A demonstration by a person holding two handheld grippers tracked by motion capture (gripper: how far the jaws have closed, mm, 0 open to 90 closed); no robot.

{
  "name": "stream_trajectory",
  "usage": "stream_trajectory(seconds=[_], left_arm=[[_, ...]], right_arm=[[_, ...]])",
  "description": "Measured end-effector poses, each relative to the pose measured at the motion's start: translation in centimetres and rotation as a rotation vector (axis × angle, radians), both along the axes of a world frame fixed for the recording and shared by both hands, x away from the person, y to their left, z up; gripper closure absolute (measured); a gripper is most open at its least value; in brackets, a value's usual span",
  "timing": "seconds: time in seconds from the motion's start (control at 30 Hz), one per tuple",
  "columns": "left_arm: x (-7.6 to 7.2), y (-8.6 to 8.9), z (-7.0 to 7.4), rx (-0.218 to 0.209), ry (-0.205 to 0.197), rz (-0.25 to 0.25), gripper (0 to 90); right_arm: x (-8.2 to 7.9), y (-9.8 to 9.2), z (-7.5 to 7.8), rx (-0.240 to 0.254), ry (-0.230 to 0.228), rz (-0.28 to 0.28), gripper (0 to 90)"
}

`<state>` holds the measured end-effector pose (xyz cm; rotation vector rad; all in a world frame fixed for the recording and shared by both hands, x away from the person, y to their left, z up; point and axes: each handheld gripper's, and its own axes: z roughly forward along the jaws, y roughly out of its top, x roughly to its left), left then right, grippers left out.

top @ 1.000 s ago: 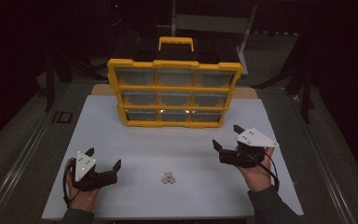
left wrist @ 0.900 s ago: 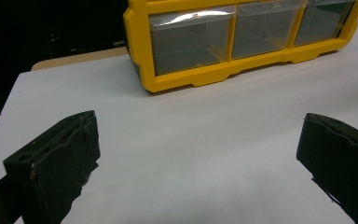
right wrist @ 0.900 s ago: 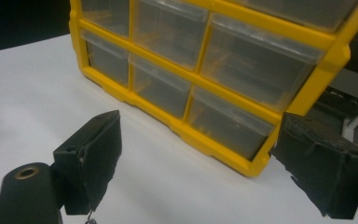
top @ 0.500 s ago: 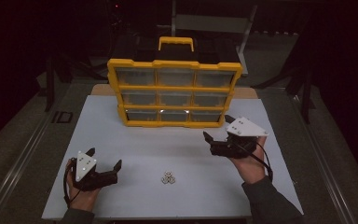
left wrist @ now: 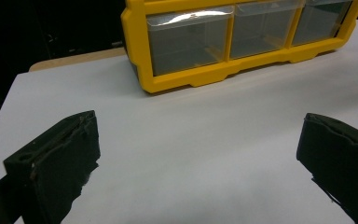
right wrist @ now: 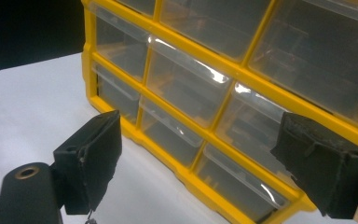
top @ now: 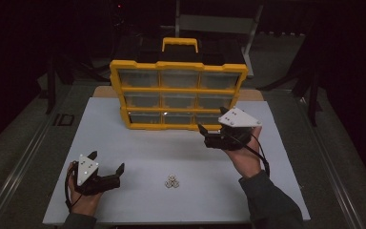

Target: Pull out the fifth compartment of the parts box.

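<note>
A yellow organizer [top: 178,89] with three rows of clear drawers and a yellow handle stands upright at the back of the white table [top: 138,143]. A small cluster of metal pieces [top: 172,181] lies on the table near the front middle. My right gripper [top: 213,121] is open and empty, held close in front of the organizer's lower right drawers. In the right gripper view its jaws [right wrist: 200,137] frame the drawer fronts [right wrist: 186,86]. My left gripper [top: 106,162] rests open and empty at the front left. It faces the organizer's bottom row [left wrist: 186,39] from farther back.
A dark case sits behind the organizer [top: 143,47]. A tan board [top: 104,91] pokes out under the table's back edge. Dark floor and stand legs surround the table. Bare white surface lies between the grippers and the organizer.
My right gripper has moved forward and to the left, from the front right of the table up to the organizer's lower right corner. The left gripper has stayed put.
</note>
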<state>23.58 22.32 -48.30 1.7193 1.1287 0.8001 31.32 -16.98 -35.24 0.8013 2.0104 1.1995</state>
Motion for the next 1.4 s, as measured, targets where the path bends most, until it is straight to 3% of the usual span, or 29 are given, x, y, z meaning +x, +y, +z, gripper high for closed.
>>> stream_trajectory(seconds=[0.37,0.8,1.4], left_arm=[[0.0,0.0,0.0,-0.005,-0.002,-0.009,0.0],[0.0,0.0,0.0,-0.004,0.000,-0.016,0.0],[0.0,0.0,0.0,-0.005,0.002,-0.020,0.0]], right_arm=[[1.7,1.2,-0.1,0.000,0.005,-0.006,15.0],[3.7,3.2,0.0,-0.055,-0.014,0.007,14.9],[6.1,5.6,0.4,-0.069,-0.006,0.030,15.2]])
